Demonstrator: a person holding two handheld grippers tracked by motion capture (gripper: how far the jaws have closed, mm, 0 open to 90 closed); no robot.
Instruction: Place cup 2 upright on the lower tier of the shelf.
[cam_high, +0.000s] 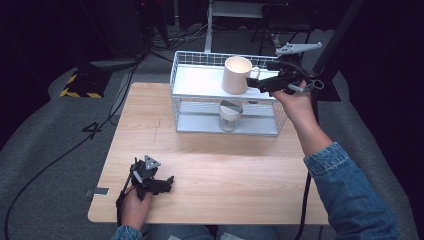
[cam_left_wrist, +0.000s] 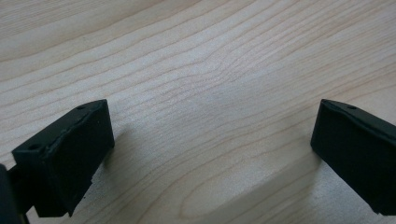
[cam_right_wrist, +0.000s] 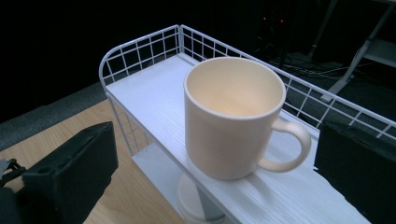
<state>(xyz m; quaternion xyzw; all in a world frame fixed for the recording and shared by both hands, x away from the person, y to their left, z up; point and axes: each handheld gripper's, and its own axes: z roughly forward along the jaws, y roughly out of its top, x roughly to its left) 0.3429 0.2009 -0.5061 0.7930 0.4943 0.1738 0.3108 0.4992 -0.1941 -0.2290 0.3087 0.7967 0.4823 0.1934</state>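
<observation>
A big cream-coloured mug (cam_high: 236, 75) with a round handle stands upright on the top shelf of a white wire rack (cam_high: 200, 59), which sits on the light wooden bench (cam_high: 215, 170) at about 12 o'clock in the high view. The mug's handle points toward 3 o'clock there. The right gripper (cam_high: 258, 85) is held up just beside that handle, and a hand (cam_high: 295, 102) in a blue denim sleeve (cam_high: 350, 185) holds it. In the right gripper view, the mug (cam_right_wrist: 233, 116) stands between the two black jaws, which are wide apart and do not touch it, so this gripper (cam_right_wrist: 215, 163) is open and holds nothing. The mug looks empty inside. Under the top shelf, on the lower shelf of the rack, stands a small clear glass jar with a white lid (cam_high: 230, 116), at about 6 o'clock from the mug. The left gripper (cam_high: 167, 182) rests low on the bench at about 7 o'clock, well apart from the rack. In the left gripper view its (cam_left_wrist: 212, 154) jaws are spread wide over bare wood (cam_left_wrist: 201, 70), so it is open too.
</observation>
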